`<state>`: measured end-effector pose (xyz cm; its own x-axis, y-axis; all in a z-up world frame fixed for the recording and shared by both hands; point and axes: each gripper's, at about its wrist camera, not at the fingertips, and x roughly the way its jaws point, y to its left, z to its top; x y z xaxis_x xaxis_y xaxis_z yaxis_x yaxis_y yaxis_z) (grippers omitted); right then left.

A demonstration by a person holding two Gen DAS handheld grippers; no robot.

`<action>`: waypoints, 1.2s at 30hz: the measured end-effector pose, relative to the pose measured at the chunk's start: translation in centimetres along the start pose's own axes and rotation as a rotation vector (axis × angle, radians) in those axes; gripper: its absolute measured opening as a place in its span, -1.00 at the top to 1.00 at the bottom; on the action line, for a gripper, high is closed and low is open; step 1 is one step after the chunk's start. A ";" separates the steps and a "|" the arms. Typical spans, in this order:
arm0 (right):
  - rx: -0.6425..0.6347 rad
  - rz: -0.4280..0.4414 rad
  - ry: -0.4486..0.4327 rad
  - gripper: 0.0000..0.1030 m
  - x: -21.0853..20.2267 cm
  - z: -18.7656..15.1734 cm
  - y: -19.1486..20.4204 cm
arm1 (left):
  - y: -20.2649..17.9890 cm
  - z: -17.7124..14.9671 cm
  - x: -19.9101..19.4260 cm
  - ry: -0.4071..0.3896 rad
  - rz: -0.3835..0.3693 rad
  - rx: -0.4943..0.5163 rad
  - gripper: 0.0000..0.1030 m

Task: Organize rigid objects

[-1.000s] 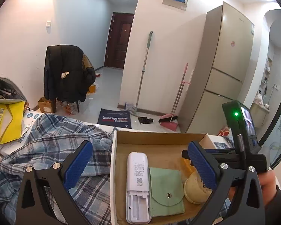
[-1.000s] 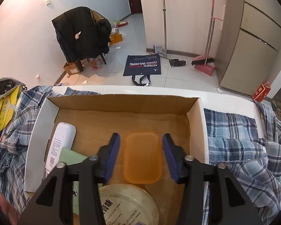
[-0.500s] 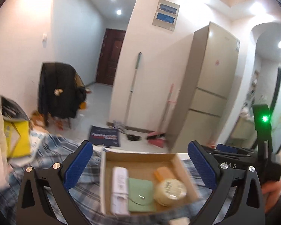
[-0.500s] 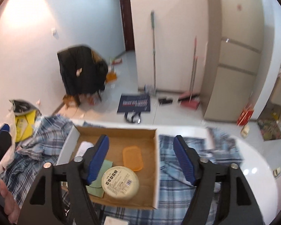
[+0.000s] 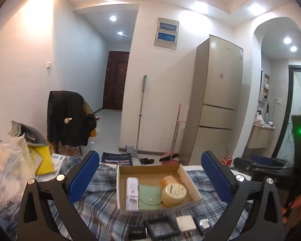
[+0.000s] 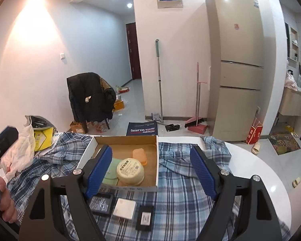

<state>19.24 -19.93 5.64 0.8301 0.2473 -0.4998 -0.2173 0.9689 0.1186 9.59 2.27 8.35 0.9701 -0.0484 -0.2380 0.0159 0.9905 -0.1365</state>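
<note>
While both pairs of tongs hang above the checked cloth with nothing between their blue pads, the left tongs (image 5: 150, 180) stand spread wide and released, and the right tongs (image 6: 150, 172) likewise gape, empty; the cardboard box (image 5: 188, 177) sits on the plaid cloth (image 6: 180, 190) ahead of them, framed between the left pads and lying mostly behind the right tongs' left pad in the right wrist view; inside the box a white oblong device (image 5: 132, 192) lies along the left wall, a pale green pouch (image 5: 149, 193) lies just beside it, a round cream tin (image 6: 130, 170) with a printed lid rests near the front, and an orange lidded container (image 6: 139, 154) lies behind the tin, touching or nearly touching it; in front of the box, on the cloth, lie a black framed case (image 6: 101, 202), a white square adapter (image 6: 124, 207) just beside it, and a small black pack (image 6: 145, 218) with a white label; the cloth covers a white round desk (image 6: 256, 170); to the left are a white plastic bag (image 5: 10, 166) and a yellow package (image 5: 43, 158); beyond stand a chair draped with a black coat (image 6: 90, 98), a mop (image 6: 159, 80), a pink broom and dustpan (image 6: 197, 120), and a beige fridge (image 6: 236, 60).
</note>
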 end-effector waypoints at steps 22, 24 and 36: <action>0.040 -0.002 0.050 -0.54 1.3 -8.2 -0.5 | -1.2 -8.8 2.6 0.213 0.038 0.020 -1.00; 0.004 -0.030 0.056 -0.54 1.7 -9.0 -0.3 | -1.3 -10.1 3.5 0.239 0.077 0.026 -1.00; 0.003 -0.013 0.231 -0.54 5.5 -11.5 -0.5 | -2.3 -11.3 4.8 0.302 0.070 0.098 -1.00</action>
<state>18.07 -19.20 -7.03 0.6929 0.2259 -0.6847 -0.2055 0.9721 0.1127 11.47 -1.69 -3.36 0.8543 -0.0014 -0.5198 -0.0105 0.9997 -0.0199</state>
